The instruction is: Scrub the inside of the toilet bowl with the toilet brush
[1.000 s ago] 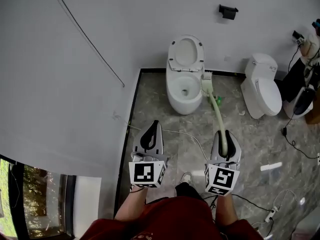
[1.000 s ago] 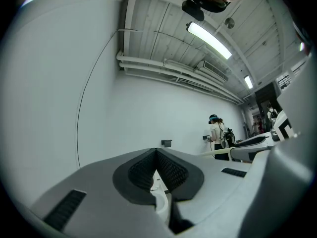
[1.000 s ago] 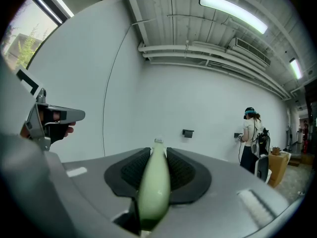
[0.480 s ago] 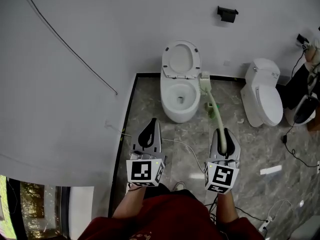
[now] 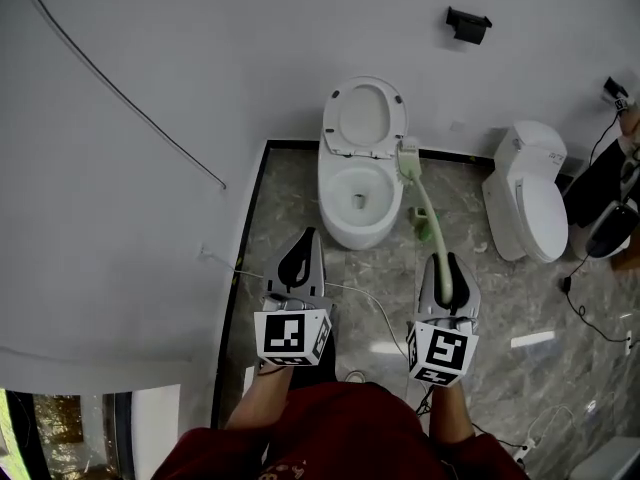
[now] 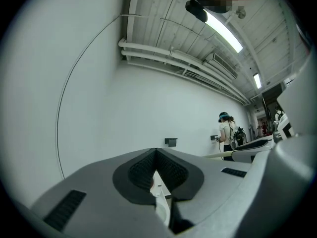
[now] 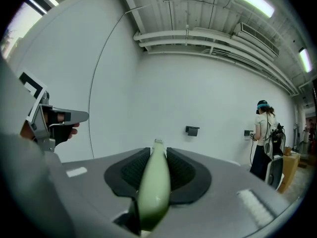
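Toilet brush, pale green plastic with a long handle (image 5: 431,216), pinched at its near end in the right gripper (image 5: 449,266); left gripper (image 5: 300,253) closed on nothing.
Brush head's just beside the white ceramic toilet bowl (image 5: 325,190), right rim, so swinging in could clip it or twist the handle loose; white wall (image 5: 200,88) crowds the left, grey marbled floor (image 5: 385,268) is open on the right.

Open toilet bowl (image 5: 333,206), wall (image 5: 150,218) alongside

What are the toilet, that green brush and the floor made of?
The toilet looks like glazed ceramic: glossy white, smoothly rounded. The toilet brush is likely plastic: smooth, pale green handle. The floor seems polished stone or stone-look tile: grey veining, bright reflections.
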